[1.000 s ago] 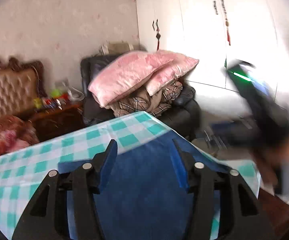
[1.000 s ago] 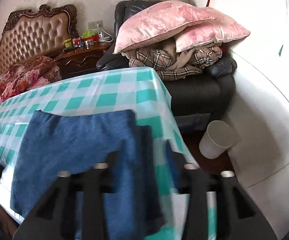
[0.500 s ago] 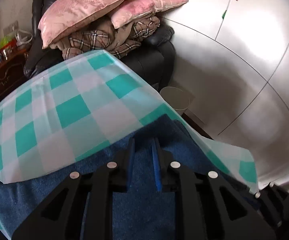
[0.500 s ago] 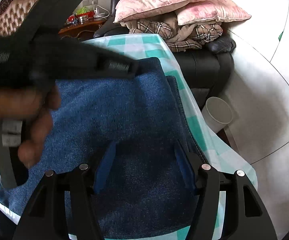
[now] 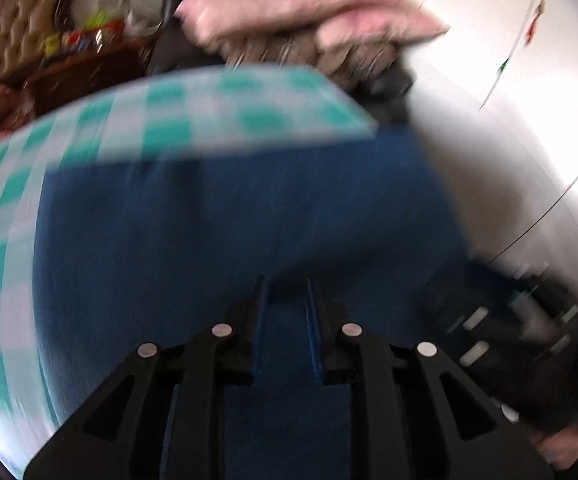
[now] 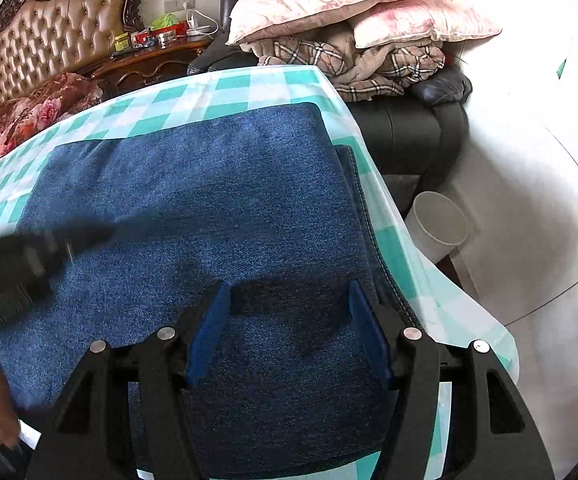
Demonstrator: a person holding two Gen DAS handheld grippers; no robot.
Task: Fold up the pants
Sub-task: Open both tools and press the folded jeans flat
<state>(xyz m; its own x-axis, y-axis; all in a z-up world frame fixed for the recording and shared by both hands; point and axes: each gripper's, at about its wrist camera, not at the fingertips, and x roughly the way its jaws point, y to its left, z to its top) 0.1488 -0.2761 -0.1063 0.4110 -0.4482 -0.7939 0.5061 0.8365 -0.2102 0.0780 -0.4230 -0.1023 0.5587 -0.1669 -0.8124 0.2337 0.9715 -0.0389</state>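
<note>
Folded blue denim pants (image 6: 217, 208) fill the frame's middle on the checked bench (image 6: 249, 84); right claw (image 6: 289, 328) gapes empty above them, left claw (image 5: 287, 312) has just narrowed, grip unclear.

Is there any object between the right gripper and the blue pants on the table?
No, nothing visible. The right gripper hangs with open jaws directly over the folded pants, bare denim below it. The left gripper is off to the side, not between them.
</note>
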